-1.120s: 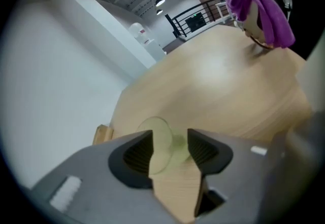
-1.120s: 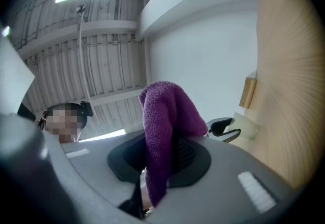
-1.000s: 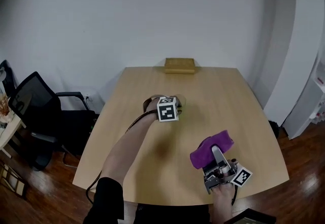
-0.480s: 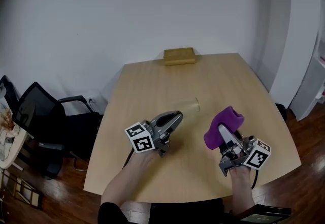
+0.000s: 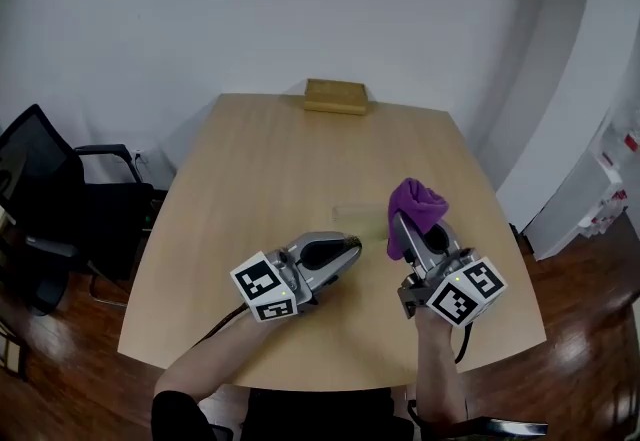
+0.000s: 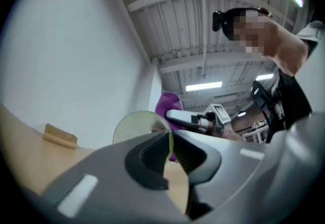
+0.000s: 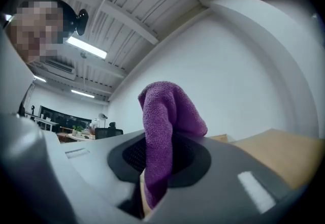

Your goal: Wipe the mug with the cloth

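A clear, faintly yellow mug [image 5: 362,221] hangs over the table [image 5: 250,159], lying on its side. My left gripper [image 5: 352,247] is shut on its wall. In the left gripper view the mug [image 6: 133,125] shows as a pale round disc, its thin wall pinched between the jaws of the left gripper [image 6: 170,154], which have just been closing. My right gripper [image 5: 400,225] is shut on a purple cloth [image 5: 418,201] that bunches up above its jaws. In the right gripper view the cloth [image 7: 165,111] stands up from that gripper [image 7: 157,163]. The cloth sits just right of the mug, close to it.
A small wooden block [image 5: 335,96] lies at the table's far edge. A black office chair [image 5: 40,199] stands left of the table. White walls rise behind and to the right, with wood floor around.
My left gripper has come back from the middle of the table toward me and risen, with the mug in its jaws. The right gripper has lifted and rolled with the cloth.
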Action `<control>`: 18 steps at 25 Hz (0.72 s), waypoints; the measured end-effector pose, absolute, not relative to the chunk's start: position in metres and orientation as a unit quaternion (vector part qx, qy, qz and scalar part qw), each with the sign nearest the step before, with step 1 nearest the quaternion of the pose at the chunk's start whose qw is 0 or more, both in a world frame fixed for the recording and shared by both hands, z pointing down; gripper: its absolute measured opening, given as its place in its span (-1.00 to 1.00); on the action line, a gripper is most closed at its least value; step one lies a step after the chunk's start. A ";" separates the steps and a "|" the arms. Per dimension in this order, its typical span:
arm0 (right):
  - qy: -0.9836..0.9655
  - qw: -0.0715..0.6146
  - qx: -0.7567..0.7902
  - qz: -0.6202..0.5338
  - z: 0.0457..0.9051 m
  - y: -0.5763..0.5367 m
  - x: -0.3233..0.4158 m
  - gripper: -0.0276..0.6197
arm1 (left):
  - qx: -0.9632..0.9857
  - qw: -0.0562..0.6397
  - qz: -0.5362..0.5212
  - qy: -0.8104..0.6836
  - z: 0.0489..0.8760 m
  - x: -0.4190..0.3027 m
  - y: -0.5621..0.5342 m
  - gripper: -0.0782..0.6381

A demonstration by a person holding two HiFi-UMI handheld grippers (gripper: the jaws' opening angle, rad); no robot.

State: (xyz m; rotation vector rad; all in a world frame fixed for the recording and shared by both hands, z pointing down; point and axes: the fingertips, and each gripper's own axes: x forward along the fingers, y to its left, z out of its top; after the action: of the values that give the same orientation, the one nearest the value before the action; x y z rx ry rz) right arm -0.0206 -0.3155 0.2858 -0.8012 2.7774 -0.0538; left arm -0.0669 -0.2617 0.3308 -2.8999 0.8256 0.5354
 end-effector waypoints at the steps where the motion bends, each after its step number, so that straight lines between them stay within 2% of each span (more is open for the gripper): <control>1: 0.955 0.118 -0.272 -0.021 0.289 -0.314 -0.029 -0.74 | -0.948 0.051 0.167 0.267 0.330 -0.063 -0.259 -0.66; 5: 0.962 0.111 -0.248 -0.014 0.289 -0.290 -0.058 -0.74 | -0.952 0.091 0.126 0.265 0.337 -0.057 -0.254 -0.65; 10: 0.980 0.050 -0.183 0.055 0.292 -0.250 -0.097 -0.74 | -0.950 0.123 0.116 0.264 0.339 -0.057 -0.254 -0.64; 13: 0.977 0.089 -0.190 0.044 0.278 -0.257 -0.066 -0.74 | -0.947 0.135 0.124 0.266 0.335 -0.058 -0.252 -0.66; 16: 0.948 0.143 -0.284 0.025 0.260 -0.290 -0.005 -0.74 | -0.946 0.141 0.117 0.269 0.343 -0.061 -0.254 -0.66; 18: 0.937 0.154 -0.312 0.020 0.257 -0.303 0.014 -0.74 | -0.944 0.160 0.104 0.269 0.348 -0.062 -0.255 -0.66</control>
State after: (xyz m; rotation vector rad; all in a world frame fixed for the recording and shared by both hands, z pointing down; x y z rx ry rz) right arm 0.0141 -0.3027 0.2569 -0.8938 2.6862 0.0581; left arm -0.0619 -0.2549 0.3478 -2.6970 0.7698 0.2964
